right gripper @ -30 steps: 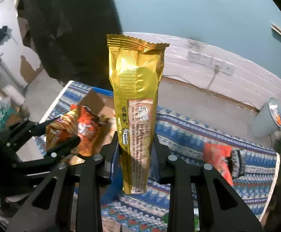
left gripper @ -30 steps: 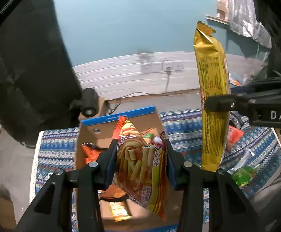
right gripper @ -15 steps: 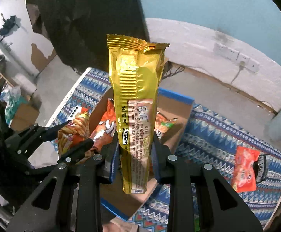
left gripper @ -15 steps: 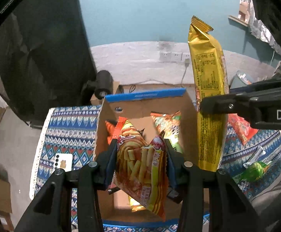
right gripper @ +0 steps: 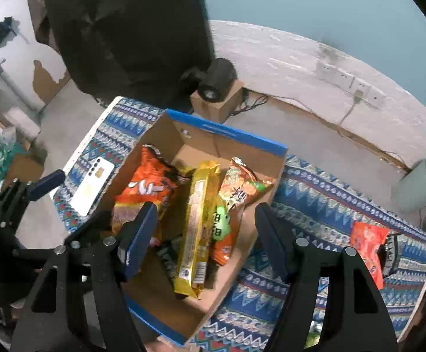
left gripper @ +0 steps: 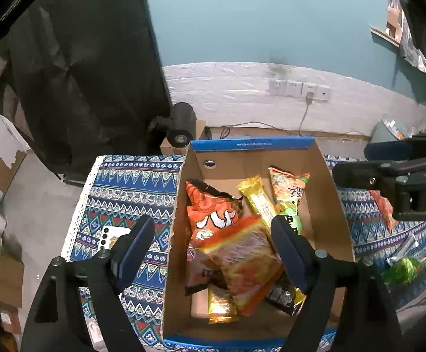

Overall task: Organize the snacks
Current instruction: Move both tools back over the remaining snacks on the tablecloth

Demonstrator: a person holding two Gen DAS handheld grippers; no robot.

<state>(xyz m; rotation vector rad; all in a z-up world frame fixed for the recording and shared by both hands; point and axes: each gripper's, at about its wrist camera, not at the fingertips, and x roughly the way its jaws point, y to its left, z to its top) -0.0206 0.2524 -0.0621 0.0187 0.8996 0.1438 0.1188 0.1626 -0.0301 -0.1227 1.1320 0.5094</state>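
Both grippers are held over the open box (left gripper: 327, 182). The left gripper (left gripper: 213, 243) has just been opened wide; the chip bag (left gripper: 245, 261) is seen below the jaws, untouched, blurred, among other snacks. The right gripper (right gripper: 205, 234) has likewise just been opened; the gold bar (right gripper: 196, 228) lies in the box beneath, clear of both pads.

A brown cardboard box (left gripper: 327, 193) with matt inner walls and a smooth blue printed rim holds glossy foil snack packets, among them a shiny gold wrapper (right gripper: 196, 228) and a crinkled orange bag (left gripper: 213, 214). It stands on a woven cloth (left gripper: 125, 182) patterned in blue and white with a lace-like edge. The left gripper (left gripper: 213, 249) and right gripper (right gripper: 205, 237) are matt black plastic with dull blue pads and small bright metal screws.
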